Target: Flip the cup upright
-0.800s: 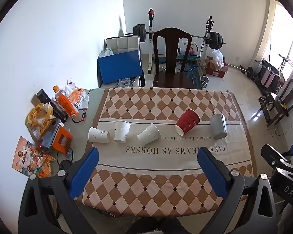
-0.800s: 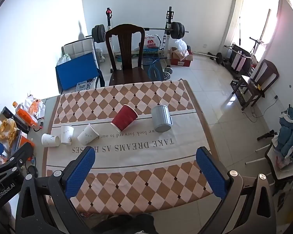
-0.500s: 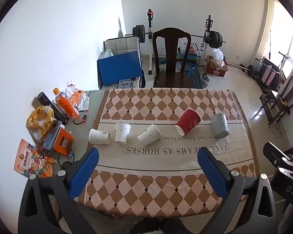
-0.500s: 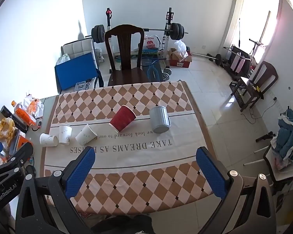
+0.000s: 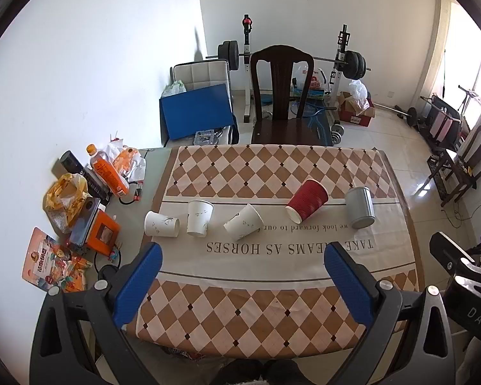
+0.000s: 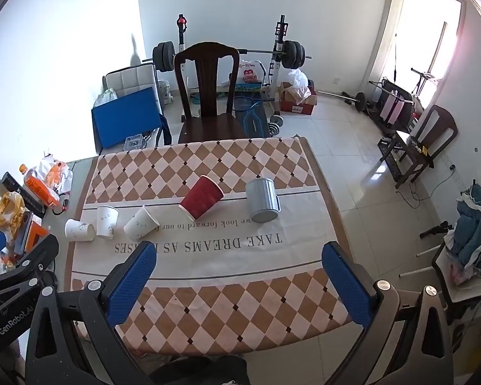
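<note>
Several cups lie on their sides in a row across the table's middle. From the left: three white paper cups [image 5: 162, 223] [image 5: 199, 217] [image 5: 243, 222], a red ribbed cup [image 5: 307, 200] and a grey mug [image 5: 359, 207]. The red cup [image 6: 202, 197] and grey mug [image 6: 262, 200] also show in the right wrist view. My left gripper [image 5: 242, 271] is open and empty, high above the table's near edge. My right gripper [image 6: 240, 269] is open and empty at a similar height, to the right.
A checked tablecloth [image 5: 272, 304] with printed text covers the table. Snack bags, an orange bottle [image 5: 107, 171] and a small box crowd the table's left edge. A dark wooden chair [image 5: 283, 102] stands at the far side, with gym weights behind it.
Both grippers have drawn slightly back and up, so the table and cups look a little smaller. The cups have not moved.
</note>
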The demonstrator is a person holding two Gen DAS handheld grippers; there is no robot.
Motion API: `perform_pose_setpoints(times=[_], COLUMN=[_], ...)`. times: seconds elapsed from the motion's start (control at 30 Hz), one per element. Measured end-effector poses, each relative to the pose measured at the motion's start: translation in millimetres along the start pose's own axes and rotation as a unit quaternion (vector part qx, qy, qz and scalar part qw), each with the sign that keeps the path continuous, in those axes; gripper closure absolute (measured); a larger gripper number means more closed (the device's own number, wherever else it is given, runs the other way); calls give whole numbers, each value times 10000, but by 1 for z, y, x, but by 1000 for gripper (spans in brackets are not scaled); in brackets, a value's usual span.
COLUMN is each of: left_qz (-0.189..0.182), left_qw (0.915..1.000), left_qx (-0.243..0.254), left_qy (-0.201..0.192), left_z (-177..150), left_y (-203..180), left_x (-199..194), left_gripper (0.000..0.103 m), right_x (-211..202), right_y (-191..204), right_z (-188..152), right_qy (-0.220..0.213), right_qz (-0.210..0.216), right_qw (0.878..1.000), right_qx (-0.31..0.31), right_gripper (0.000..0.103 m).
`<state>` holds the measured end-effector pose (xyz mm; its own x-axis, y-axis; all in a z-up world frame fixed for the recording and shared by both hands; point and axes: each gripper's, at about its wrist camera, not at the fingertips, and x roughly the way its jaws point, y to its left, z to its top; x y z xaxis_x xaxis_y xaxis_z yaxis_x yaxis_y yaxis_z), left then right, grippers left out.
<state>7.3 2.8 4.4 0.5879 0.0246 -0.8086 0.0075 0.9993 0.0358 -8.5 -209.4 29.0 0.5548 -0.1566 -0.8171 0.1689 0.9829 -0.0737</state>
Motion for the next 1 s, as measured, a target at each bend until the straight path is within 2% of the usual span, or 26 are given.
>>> perform_pose_setpoints(times=[1.0], left_qz=[-6], left_qw=[10000], left_qx=[20], left_qy=[-23], left_z=[-5], left_y=[-1], left_x=[2], left_gripper=[0], right_x=[1], right_y=[2], right_z=[10], right_qy=[-28], right_qz=[-12], right_qw=[10000], right_qx=[-53], right_gripper=[0])
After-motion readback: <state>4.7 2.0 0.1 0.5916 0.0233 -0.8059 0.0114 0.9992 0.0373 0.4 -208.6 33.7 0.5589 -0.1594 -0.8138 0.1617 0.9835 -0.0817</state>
